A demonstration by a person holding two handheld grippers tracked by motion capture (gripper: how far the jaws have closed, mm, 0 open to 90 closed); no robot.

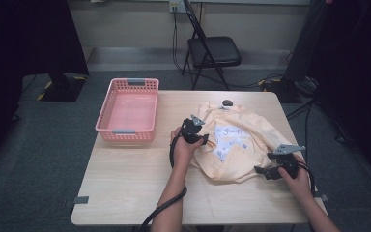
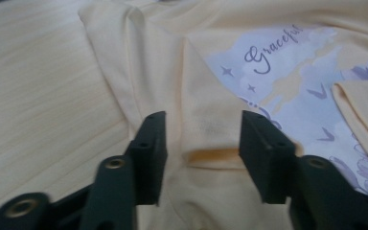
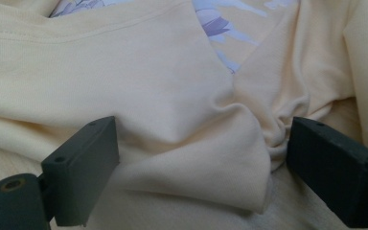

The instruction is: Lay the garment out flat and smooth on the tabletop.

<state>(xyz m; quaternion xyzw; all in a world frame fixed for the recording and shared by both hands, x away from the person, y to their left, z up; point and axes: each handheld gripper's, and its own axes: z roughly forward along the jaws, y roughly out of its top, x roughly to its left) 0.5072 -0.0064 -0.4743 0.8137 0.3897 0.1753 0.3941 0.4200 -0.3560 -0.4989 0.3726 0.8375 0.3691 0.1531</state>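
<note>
Left tongs (image 2: 199,136) half-spread astride a shirt (image 1: 251,140) fold, not yet pinching; right tongs (image 3: 201,165) wide around its bunched hem, seemingly for folding.

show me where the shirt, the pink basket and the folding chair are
shirt (image 1: 258,130): high view, on the plain yellow cloth right of the print.
basket (image 1: 127,131): high view, on its near rim.
chair (image 1: 215,50): high view, on the black seat.
</note>
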